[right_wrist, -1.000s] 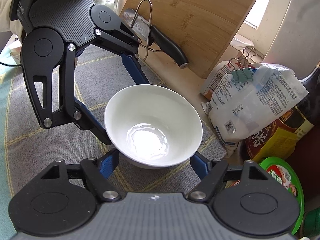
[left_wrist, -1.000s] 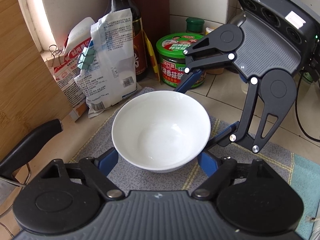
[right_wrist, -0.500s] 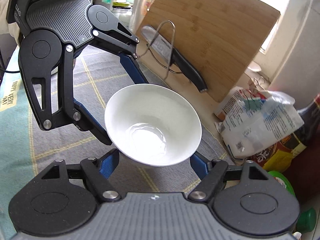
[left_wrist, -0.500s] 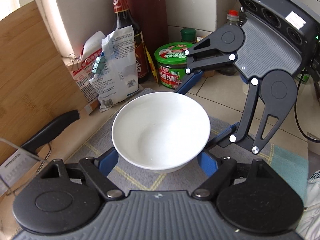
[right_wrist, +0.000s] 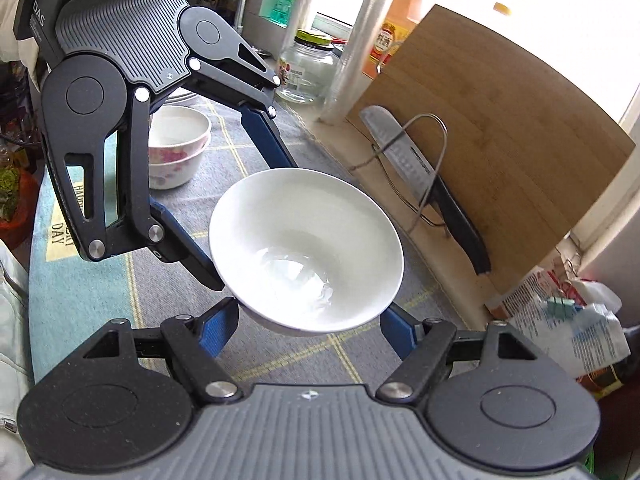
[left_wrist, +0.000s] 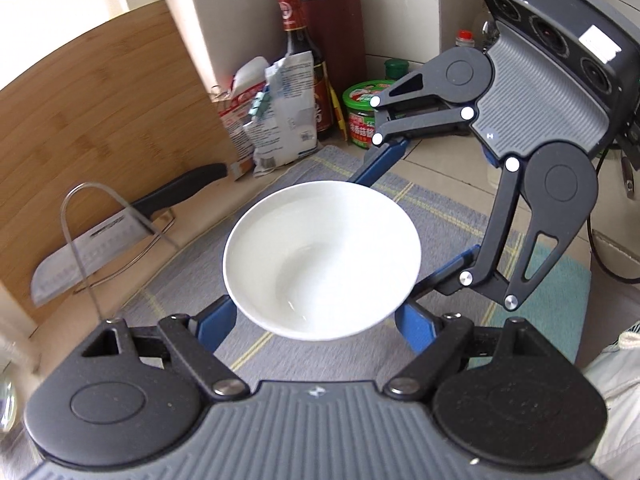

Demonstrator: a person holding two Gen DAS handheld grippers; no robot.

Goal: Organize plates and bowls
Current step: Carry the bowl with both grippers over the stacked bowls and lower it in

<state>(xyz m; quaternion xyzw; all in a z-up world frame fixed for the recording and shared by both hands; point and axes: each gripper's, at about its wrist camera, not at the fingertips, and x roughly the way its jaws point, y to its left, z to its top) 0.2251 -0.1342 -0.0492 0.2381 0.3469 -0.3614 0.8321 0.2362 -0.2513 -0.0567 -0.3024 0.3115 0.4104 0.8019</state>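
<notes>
A plain white bowl hangs above the grey checked mat, held from two sides. My left gripper is shut on it, its blue fingers pressing the bowl's lower sides. My right gripper is shut on the same bowl from the other direction. In the right wrist view the left gripper comes in from the upper left. Two stacked bowls with pink flowers stand on the mat further back, with plates behind them.
A wooden cutting board leans on the wall, with a cleaver in a wire rack before it. Clipped food bags, a dark sauce bottle and a green-lidded jar fill the corner. A glass jar stands by the window.
Both grippers have lifted the white bowl off the mat and carried it away from the corner with the bags. The cutting board, the cleaver and the flowered bowls have come into view.
</notes>
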